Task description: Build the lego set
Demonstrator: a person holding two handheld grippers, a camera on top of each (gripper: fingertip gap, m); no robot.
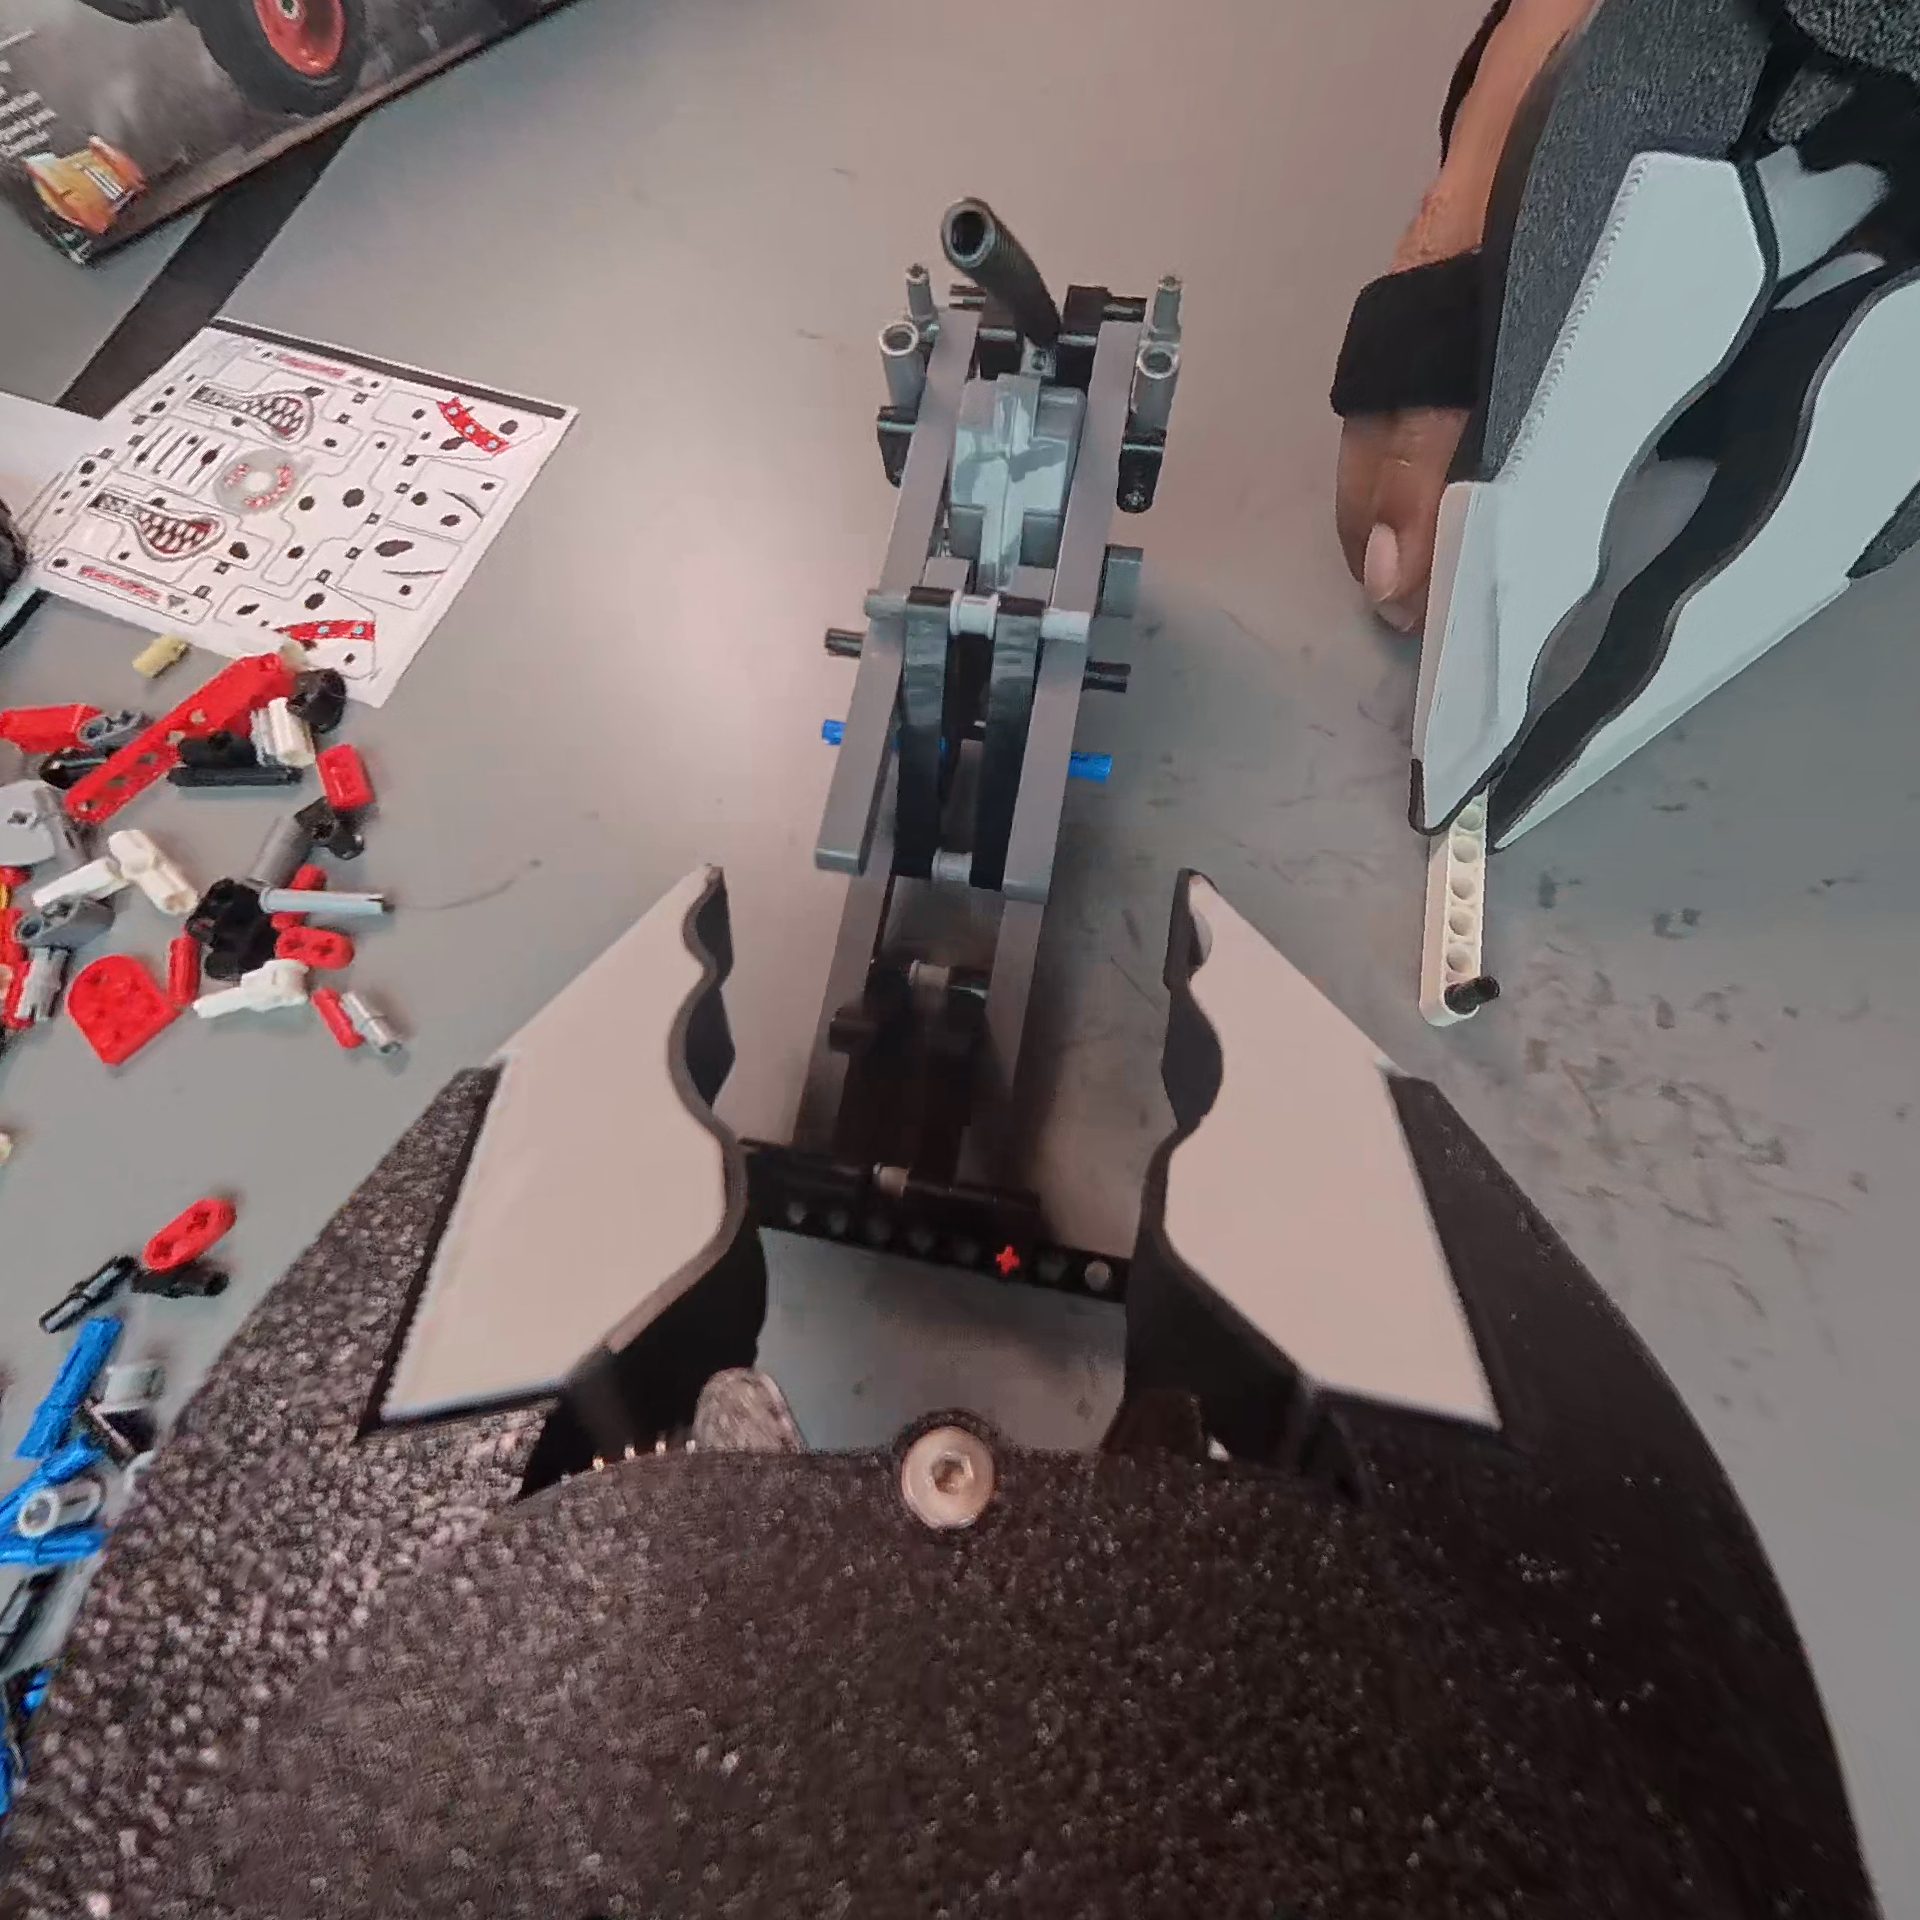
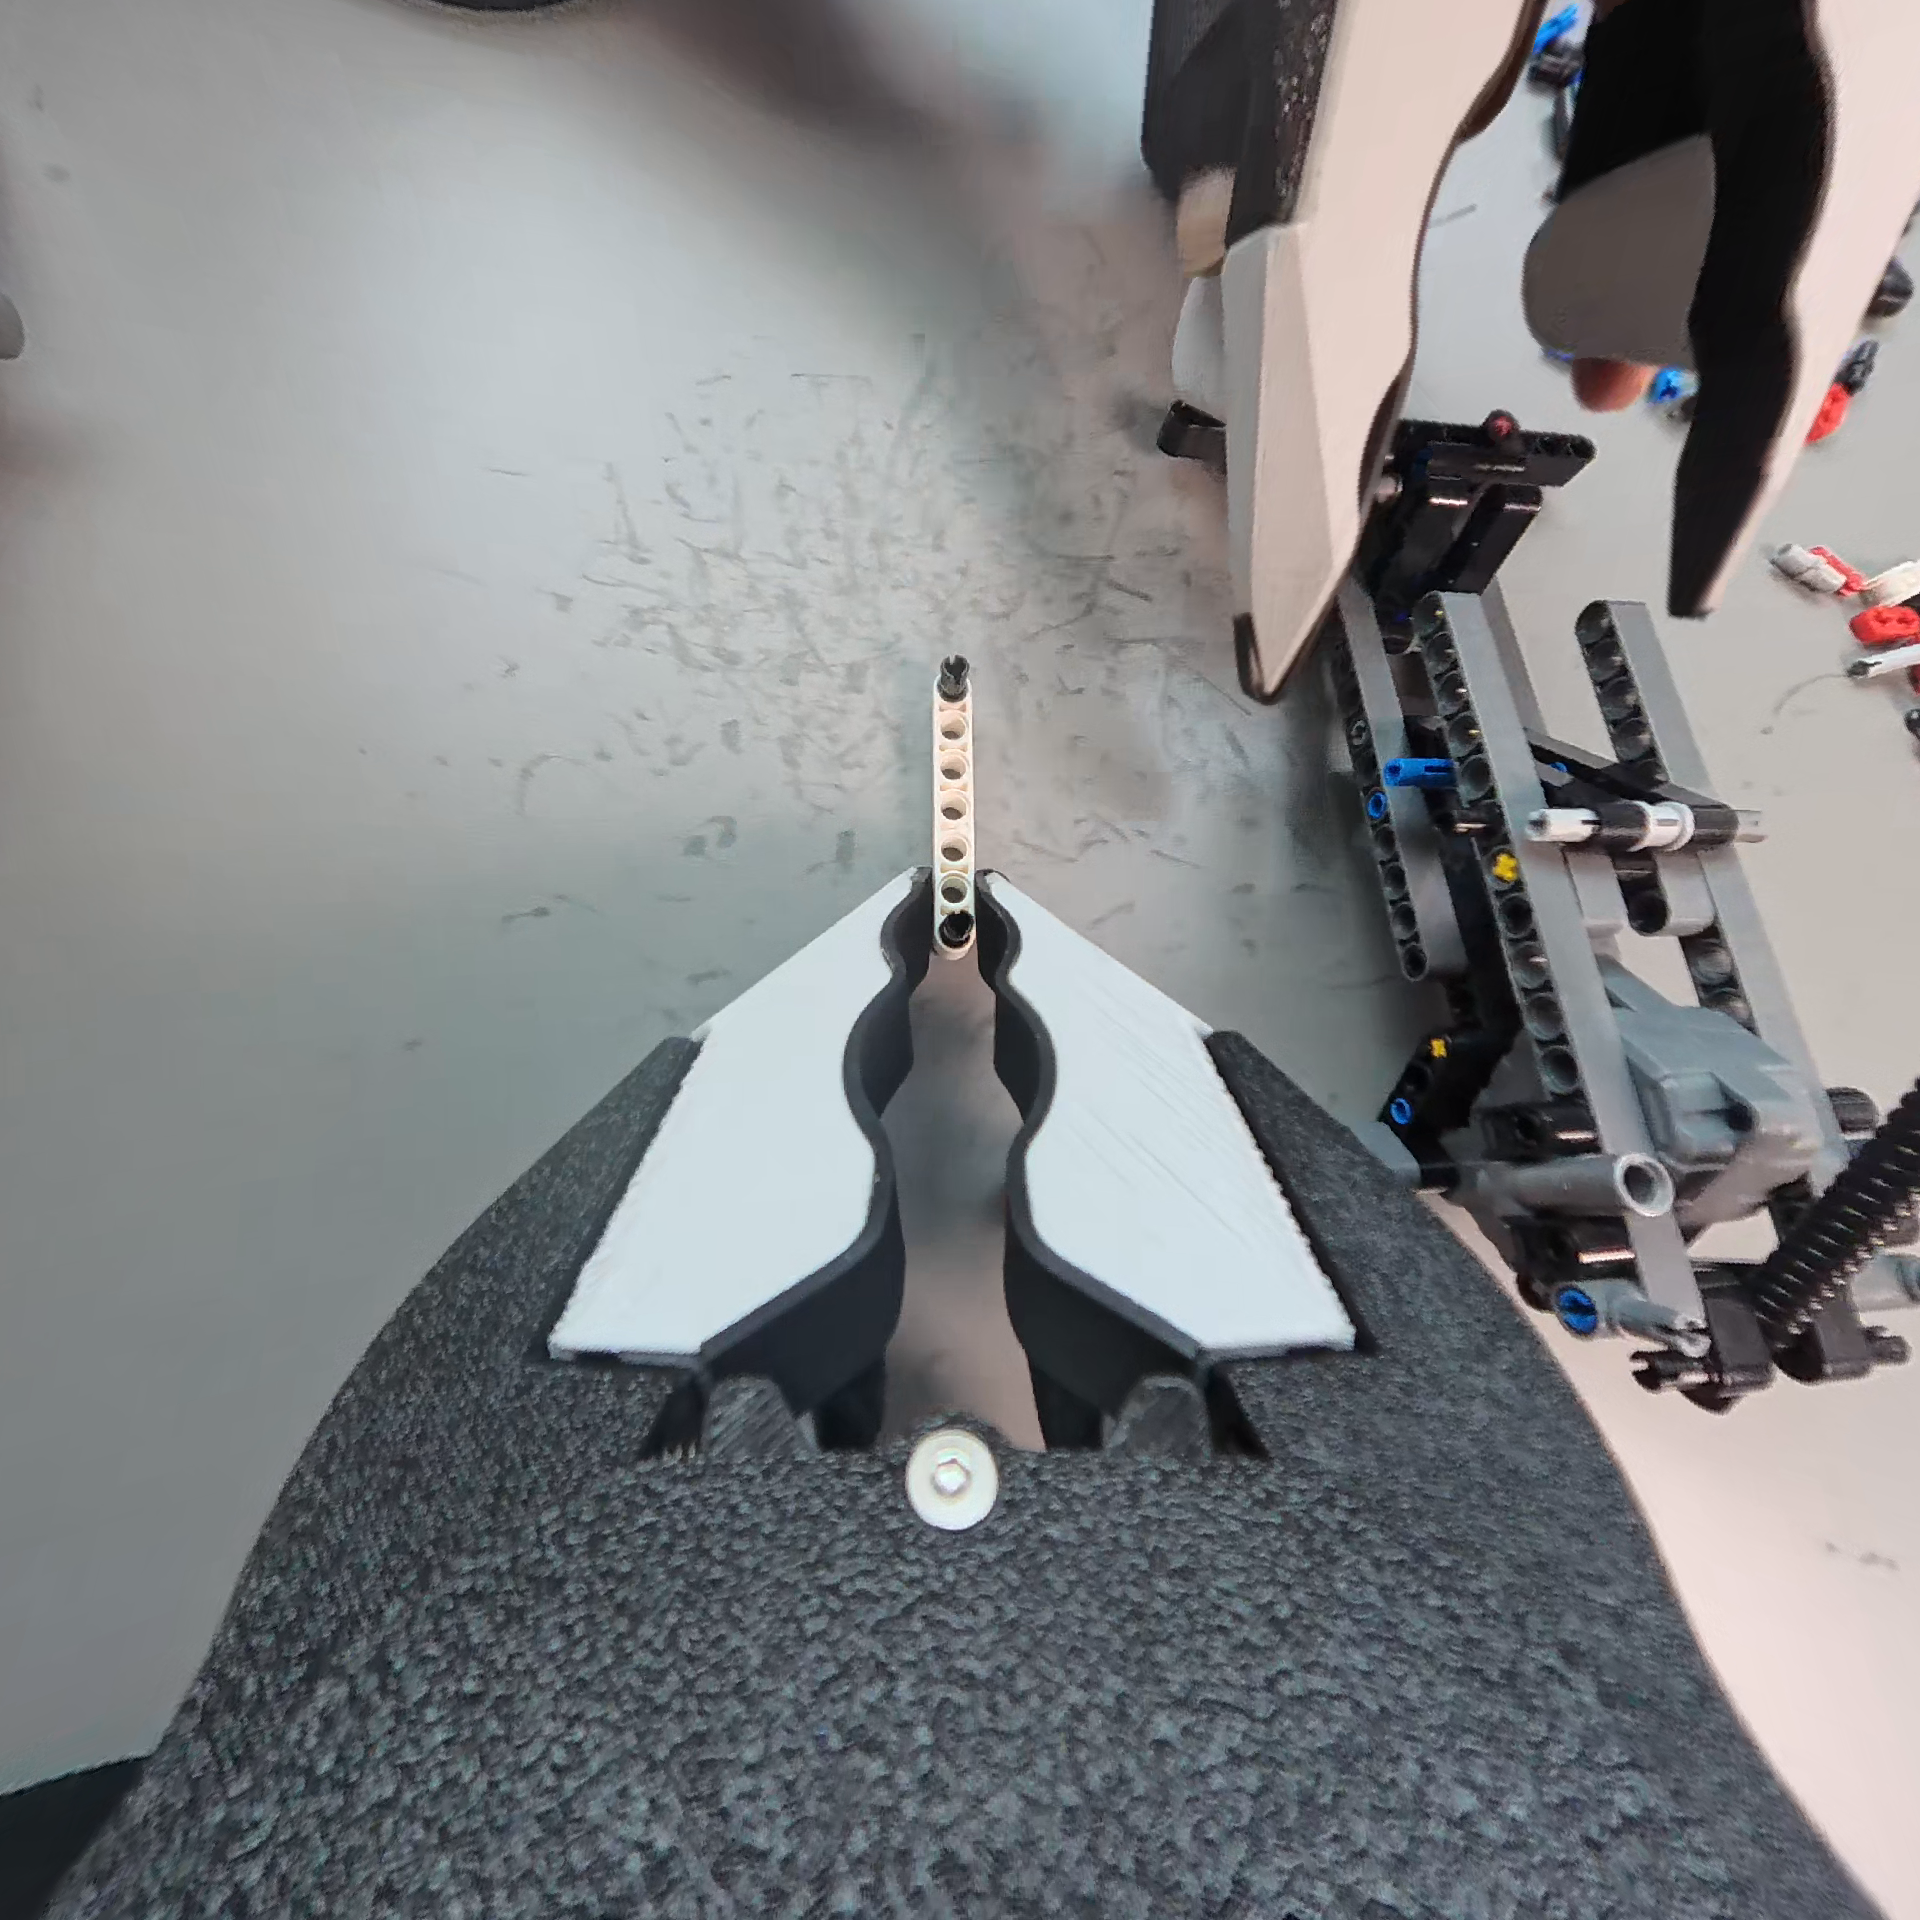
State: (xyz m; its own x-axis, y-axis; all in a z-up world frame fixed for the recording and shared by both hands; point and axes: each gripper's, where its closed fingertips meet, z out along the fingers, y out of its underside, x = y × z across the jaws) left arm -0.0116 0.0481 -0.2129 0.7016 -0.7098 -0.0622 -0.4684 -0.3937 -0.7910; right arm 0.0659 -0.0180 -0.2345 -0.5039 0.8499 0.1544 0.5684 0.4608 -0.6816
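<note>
A long grey and black lego chassis (image 1: 987, 582) lies on the grey table, with a black ribbed hose (image 1: 997, 260) at its far end. My left gripper (image 1: 951, 894) is open, its fingers on either side of the chassis's near end, where a black cross beam (image 1: 935, 1236) sits between them. My right gripper (image 2: 956, 883) is shut on a white holed beam (image 2: 953, 790) with a black pin at its far tip. It holds the beam just above the table, apart from the chassis (image 2: 1558, 935) on its right. The left wrist view shows the right gripper (image 1: 1475, 810) and white beam (image 1: 1455, 914) to the chassis's right.
A sticker sheet (image 1: 291, 499) and a pile of loose red, white, black and grey pieces (image 1: 208, 862) lie to the left, with blue pieces (image 1: 62, 1455) nearer. The set's box (image 1: 156, 94) is at the far left. A thumb (image 1: 1382, 540) rests by the right gripper.
</note>
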